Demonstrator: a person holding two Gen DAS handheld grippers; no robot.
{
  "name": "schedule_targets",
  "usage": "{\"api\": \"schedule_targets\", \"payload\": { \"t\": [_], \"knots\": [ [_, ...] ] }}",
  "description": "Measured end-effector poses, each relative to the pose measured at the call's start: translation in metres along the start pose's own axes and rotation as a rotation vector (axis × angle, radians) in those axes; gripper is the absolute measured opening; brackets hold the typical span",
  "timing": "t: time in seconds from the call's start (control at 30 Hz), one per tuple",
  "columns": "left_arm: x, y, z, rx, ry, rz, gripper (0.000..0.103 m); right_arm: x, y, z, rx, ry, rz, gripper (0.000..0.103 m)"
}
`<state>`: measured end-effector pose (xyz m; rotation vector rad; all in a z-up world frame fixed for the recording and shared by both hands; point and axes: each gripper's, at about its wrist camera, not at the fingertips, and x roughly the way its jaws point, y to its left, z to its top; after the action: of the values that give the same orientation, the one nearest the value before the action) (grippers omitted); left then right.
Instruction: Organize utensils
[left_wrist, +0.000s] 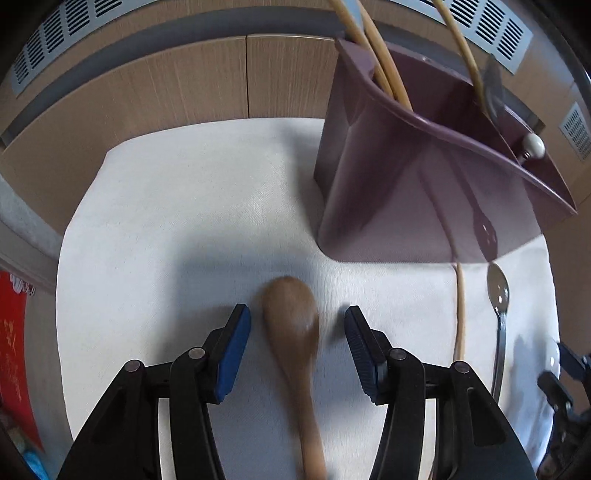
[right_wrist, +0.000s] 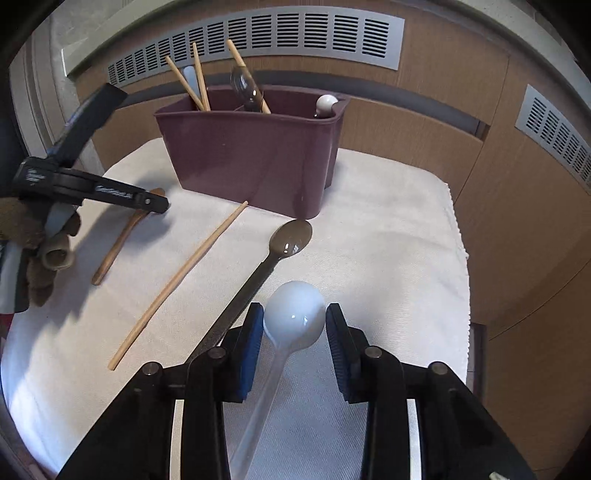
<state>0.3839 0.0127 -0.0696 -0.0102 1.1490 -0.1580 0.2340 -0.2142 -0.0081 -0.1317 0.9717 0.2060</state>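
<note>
Progress: partly complete. The purple holder stands at the back of the white cloth and already contains several chopsticks, a clear spoon and a white spoon.

Remaining on the cloth: a wooden spoon, a single chopstick, a dark spoon and a white spoon.

Left gripper: fingers set wide, one on each side of the wooden spoon's bowl, with a gap at both pads. Contact is not made.

Right gripper: fingers narrowed around the bowl of the white spoon, the pads at or very near its edges. Whether the spoon is clamped or lifted cannot be told; its handle runs back under the gripper.

Judgement: four items are still to be transferred; two are being addressed, one per gripper
</note>
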Motion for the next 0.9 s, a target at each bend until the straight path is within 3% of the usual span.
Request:
{"api": "schedule_targets", "payload": {
  "t": [0.17, 0.27, 0.47, 0.7, 0.9],
  "knots": [
    [-0.001, -0.008, -0.008, 0.077, -0.037, 0.036, 0.051, -0.004, -0.006, -0.003, 0.025, -0.018, 0.027, 0.033],
    [-0.009, -0.012, -0.024, 0.109, -0.086, 0.057, 0.030, -0.004, -0.008, -0.003, 0.042, -0.032, 0.042, 0.033],
    [-0.051, -0.019, -0.068, 0.162, -0.237, -0.001, 0.030, -0.012, -0.008, -0.006, 0.036, -0.070, 0.037, 0.033],
    [-0.129, -0.030, -0.115, 0.147, -0.427, -0.131, 0.030, -0.025, -0.006, -0.005, 0.027, -0.113, 0.022, 0.033],
    [-0.174, -0.044, -0.123, 0.188, -0.538, -0.146, 0.030, -0.049, -0.002, 0.000, 0.009, -0.171, 0.002, 0.032]
  ]
}}
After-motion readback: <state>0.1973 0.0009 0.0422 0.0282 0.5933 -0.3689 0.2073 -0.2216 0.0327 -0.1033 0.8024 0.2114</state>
